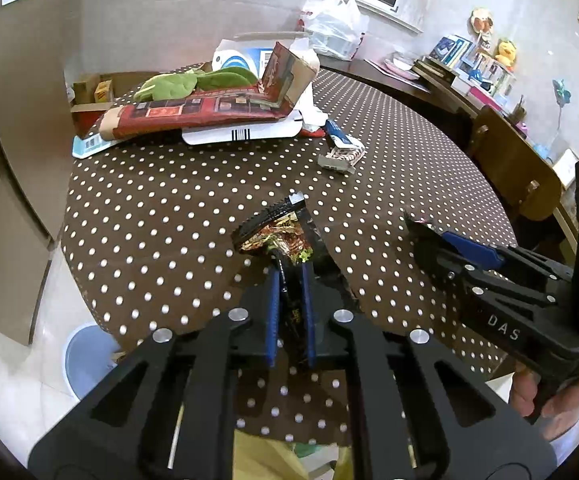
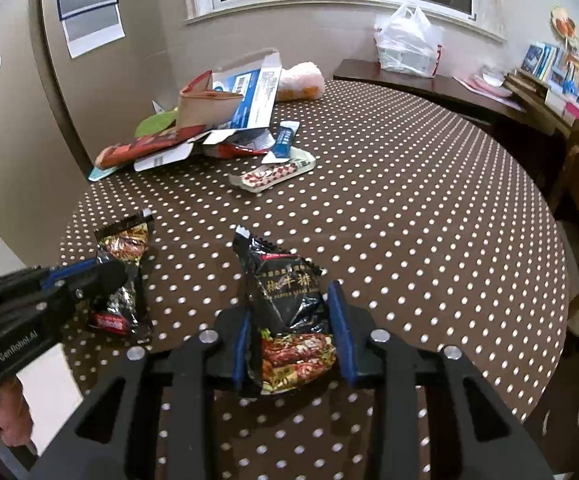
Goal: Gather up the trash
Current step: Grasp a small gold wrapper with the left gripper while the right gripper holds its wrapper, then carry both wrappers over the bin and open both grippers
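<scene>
1. My left claw (image 1: 291,276) is clamped on the small snack wrapper (image 1: 279,236). Its long axis runs from the pads toward 12 o'clock, with the crinkled top sticking out past the tips, low over the near part of the polka-dot desk (image 1: 169,200).
2. The bigger black beef-snack packet (image 2: 289,312) sits between my right claw's (image 2: 291,332) blue pads, long axis also toward 12. The left pad touches it; I cannot tell whether the right pad presses.
3. Each claw has its own piece, so neither needs to reach across; both point steeply down at the desk.
4. More litter waits at 11 to 12 o'clock: a checkered wrapper (image 2: 271,174) and a heap of flattened boxes (image 2: 193,136), well apart from both claws.
</scene>
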A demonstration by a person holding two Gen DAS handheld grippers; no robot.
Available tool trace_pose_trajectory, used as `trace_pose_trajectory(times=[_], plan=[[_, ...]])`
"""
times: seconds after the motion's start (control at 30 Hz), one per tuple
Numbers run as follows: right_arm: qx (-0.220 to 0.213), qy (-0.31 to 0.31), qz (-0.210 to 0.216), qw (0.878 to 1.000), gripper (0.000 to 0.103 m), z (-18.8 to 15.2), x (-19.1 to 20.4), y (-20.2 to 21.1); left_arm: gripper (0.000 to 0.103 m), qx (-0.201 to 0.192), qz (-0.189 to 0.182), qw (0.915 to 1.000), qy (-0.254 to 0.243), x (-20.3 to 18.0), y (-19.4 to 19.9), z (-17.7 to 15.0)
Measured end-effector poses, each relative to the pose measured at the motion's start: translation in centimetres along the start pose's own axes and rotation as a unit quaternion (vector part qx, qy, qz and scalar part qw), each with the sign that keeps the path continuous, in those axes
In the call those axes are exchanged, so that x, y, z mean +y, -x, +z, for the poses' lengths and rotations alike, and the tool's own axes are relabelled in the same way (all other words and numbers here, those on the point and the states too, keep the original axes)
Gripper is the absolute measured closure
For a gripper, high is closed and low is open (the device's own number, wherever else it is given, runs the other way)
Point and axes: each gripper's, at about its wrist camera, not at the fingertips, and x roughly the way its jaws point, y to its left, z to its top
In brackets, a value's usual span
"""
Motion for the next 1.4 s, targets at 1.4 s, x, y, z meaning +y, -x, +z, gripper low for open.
trace_pose_trajectory(times=[1.4], plan=[[0.063,0.166,0.216,0.960,0.069,-0.2,29.0,-4.6,0.097,-0.031,0.222,0.9616,0.159,20.7,10.0,-7.9]])
